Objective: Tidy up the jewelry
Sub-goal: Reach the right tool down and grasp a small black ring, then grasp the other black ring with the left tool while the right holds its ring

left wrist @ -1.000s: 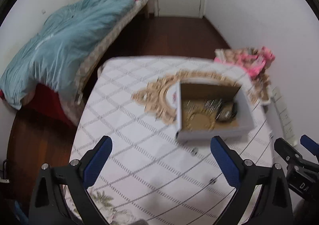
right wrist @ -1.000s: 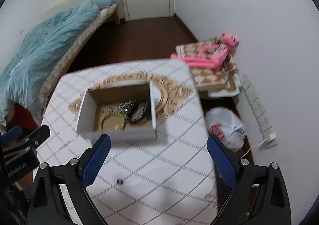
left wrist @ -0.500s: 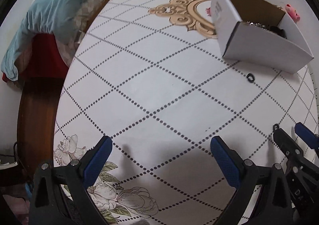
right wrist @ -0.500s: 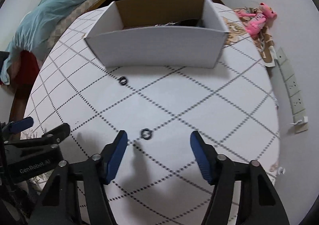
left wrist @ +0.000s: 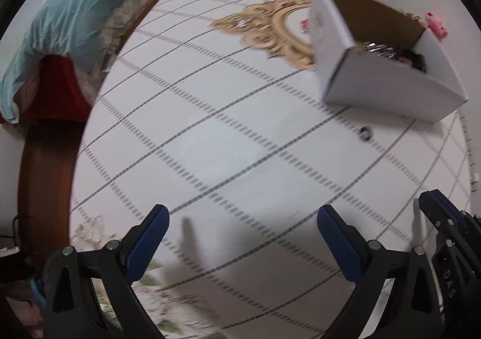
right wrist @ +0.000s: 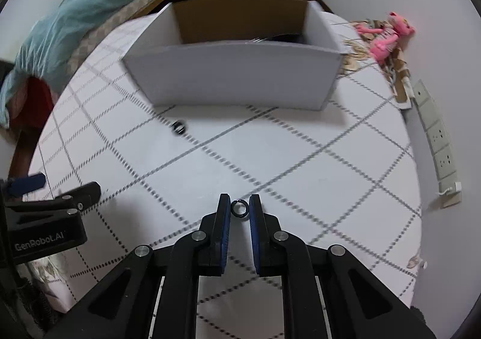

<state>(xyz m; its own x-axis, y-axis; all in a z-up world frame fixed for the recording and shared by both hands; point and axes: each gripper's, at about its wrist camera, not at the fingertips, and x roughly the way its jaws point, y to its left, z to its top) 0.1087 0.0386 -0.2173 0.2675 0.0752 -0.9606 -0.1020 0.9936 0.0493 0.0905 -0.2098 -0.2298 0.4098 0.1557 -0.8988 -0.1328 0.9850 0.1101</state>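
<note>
A small black ring (right wrist: 239, 208) lies on the table between the two blue pads of my right gripper (right wrist: 240, 206), whose jaws stand close on either side of it. A second black ring (right wrist: 178, 126) lies in front of the white cardboard box (right wrist: 234, 74); it also shows in the left wrist view (left wrist: 364, 133). The box (left wrist: 387, 86) holds jewelry, seen as silvery and dark pieces (left wrist: 390, 52). My left gripper (left wrist: 240, 230) is open and empty, low over the table's near side. It shows at the left of the right wrist view (right wrist: 54, 200).
The round table has a white cloth with a dotted diamond pattern (left wrist: 210, 128) and a gold ornate frame (left wrist: 270, 29) behind the box. A bed with a teal duvet (left wrist: 60, 17) stands at the left. A pink toy (right wrist: 390, 35) and a power strip (right wrist: 436, 143) lie at the right.
Both grippers came down close to the table. My right gripper narrowed from wide open to closing around the near black ring. The left stayed open.
</note>
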